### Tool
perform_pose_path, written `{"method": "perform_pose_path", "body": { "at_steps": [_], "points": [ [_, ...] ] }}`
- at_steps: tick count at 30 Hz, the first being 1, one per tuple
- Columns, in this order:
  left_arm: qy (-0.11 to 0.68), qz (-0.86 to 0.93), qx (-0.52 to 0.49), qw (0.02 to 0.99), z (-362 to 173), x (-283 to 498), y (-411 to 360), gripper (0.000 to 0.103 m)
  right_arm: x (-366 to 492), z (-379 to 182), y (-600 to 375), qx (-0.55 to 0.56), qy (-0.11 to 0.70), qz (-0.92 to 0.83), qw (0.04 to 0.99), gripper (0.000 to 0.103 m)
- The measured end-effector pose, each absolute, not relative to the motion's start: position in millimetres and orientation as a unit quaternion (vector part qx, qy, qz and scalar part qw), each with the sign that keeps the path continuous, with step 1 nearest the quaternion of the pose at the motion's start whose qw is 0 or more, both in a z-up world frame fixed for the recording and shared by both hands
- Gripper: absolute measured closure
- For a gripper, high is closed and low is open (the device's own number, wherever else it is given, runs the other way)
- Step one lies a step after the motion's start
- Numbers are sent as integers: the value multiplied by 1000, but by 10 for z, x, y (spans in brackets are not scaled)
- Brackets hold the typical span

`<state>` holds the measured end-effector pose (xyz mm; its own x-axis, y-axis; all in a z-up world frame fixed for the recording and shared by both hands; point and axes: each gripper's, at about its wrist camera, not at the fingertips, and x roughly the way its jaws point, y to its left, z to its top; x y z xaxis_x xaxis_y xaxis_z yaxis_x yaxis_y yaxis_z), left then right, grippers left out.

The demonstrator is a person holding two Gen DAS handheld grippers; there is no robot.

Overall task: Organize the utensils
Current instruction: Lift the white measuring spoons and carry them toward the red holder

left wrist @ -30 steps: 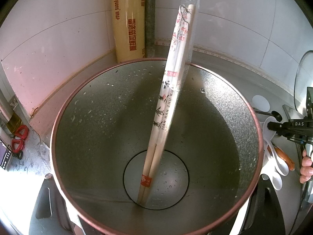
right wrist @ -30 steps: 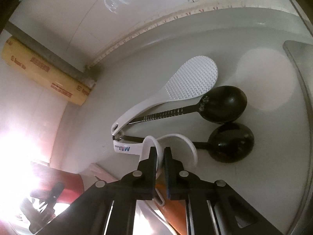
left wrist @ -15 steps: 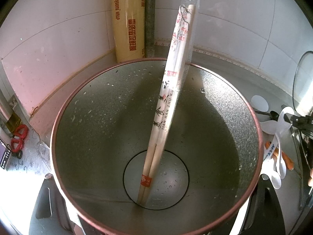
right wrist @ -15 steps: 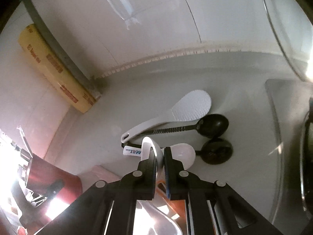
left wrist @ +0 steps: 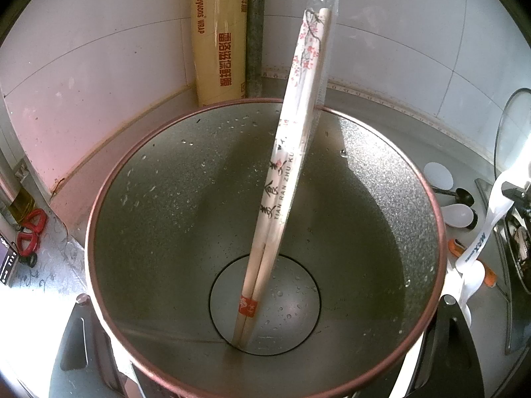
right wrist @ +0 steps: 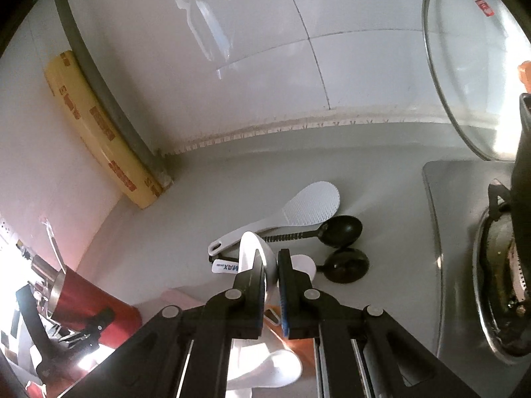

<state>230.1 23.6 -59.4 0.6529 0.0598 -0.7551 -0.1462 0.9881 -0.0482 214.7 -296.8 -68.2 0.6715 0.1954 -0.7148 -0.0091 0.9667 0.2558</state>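
Note:
My left gripper holds a red metal cup (left wrist: 139,179) by its near rim, one finger on each side at the bottom of the left wrist view. A wrapped pair of chopsticks (left wrist: 285,179) stands in the cup. My right gripper (right wrist: 271,258) is shut on a white spoon (right wrist: 252,248) and holds it above the counter; this spoon also hangs at the right edge of the left wrist view (left wrist: 488,229). On the counter lie a white rice paddle (right wrist: 312,204), two black spoons (right wrist: 341,233) and another white spoon (right wrist: 303,263). The cup shows at lower left in the right wrist view (right wrist: 83,295).
A yellow box of plastic wrap (left wrist: 217,36) leans in the tiled corner beside a grey pipe (left wrist: 255,33). A glass lid (right wrist: 471,66) leans on the wall at the right, over a stove burner (right wrist: 501,285). An orange-handled tool (left wrist: 478,260) lies by the spoons.
My right gripper has lifted the white spoon up off the counter and away from the other utensils. The cup, the chopsticks and my left gripper have not moved.

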Motion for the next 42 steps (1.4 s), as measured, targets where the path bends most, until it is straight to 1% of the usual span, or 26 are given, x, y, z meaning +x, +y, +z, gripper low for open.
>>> {"method": "perform_pose_path", "body": {
  "at_steps": [6, 16, 20, 29, 42],
  "points": [
    [413, 56, -53, 908, -595, 2298, 236, 14, 2101, -516, -2900, 113, 384, 58, 914, 95],
    [413, 48, -52, 908, -594, 2285, 208, 14, 2007, 203, -2381, 74, 301, 122, 943, 95],
    [413, 44, -52, 908, -596, 2296, 194, 14, 1995, 357, -2072, 58, 285, 163, 943, 95],
    [413, 34, -56, 908, -603, 2335, 226, 14, 1998, 420, -1490, 24, 278, 231, 932, 95],
    [412, 22, -60, 909, -629, 2331, 369, 13, 1962, 256, -933, -38, 282, 276, 918, 95]
  ]
}}
